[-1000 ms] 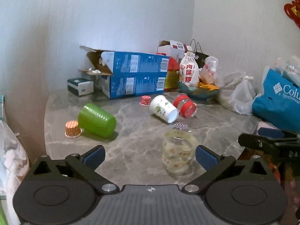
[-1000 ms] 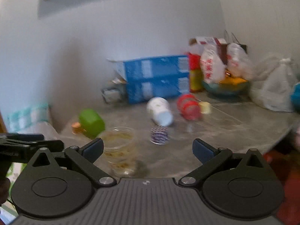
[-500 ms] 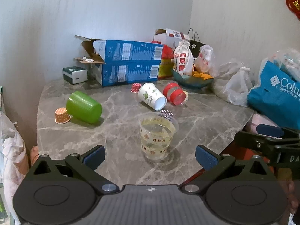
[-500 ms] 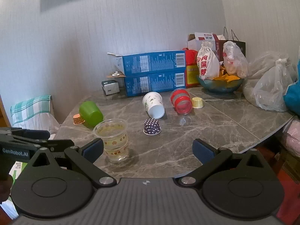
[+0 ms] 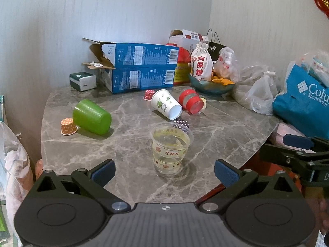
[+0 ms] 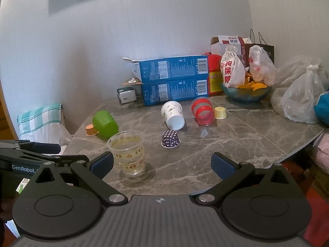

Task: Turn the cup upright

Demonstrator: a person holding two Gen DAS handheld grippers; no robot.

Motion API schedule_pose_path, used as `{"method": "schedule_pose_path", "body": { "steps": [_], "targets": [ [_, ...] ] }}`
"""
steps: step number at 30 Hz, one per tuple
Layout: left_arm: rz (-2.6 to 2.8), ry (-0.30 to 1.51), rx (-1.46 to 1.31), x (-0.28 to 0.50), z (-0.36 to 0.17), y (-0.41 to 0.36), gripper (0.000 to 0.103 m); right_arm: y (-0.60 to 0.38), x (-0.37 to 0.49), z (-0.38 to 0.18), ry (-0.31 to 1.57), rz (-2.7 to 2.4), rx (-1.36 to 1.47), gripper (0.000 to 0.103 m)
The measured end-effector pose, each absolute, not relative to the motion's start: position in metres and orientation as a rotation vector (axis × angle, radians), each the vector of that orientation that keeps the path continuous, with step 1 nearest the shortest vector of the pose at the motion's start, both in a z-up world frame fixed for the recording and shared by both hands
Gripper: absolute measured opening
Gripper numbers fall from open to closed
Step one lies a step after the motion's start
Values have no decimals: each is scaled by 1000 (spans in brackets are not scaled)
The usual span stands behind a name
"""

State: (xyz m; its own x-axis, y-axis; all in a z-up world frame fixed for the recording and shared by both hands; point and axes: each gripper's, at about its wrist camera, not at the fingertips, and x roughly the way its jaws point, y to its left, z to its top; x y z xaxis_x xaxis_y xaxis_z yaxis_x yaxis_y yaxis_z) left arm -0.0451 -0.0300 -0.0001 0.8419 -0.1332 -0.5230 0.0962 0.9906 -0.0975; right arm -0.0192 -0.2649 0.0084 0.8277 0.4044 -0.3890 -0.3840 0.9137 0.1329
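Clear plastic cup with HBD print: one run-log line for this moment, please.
clear plastic cup with HBD print: upright on grey marble table | left claw: open, empty | right claw: open, empty

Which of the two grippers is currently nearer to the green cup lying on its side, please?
Left, probably. The left gripper sits at the table's near edge, with the green cup ahead to its left. The right gripper lies further right, the cup far off to its left.

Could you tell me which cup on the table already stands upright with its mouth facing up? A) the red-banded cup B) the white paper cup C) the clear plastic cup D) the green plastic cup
C: the clear plastic cup stands on its base, rim up, while the others lie on their sides.
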Motion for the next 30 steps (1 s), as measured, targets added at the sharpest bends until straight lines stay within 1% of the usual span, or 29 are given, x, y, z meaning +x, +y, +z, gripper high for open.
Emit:
{"method": "schedule_pose_path", "body": {
  "steps": [30],
  "targets": [
    [-116,561,-74,-45,-2,-29,103,-263,-20,9,406,440,37,102]
  ]
}}
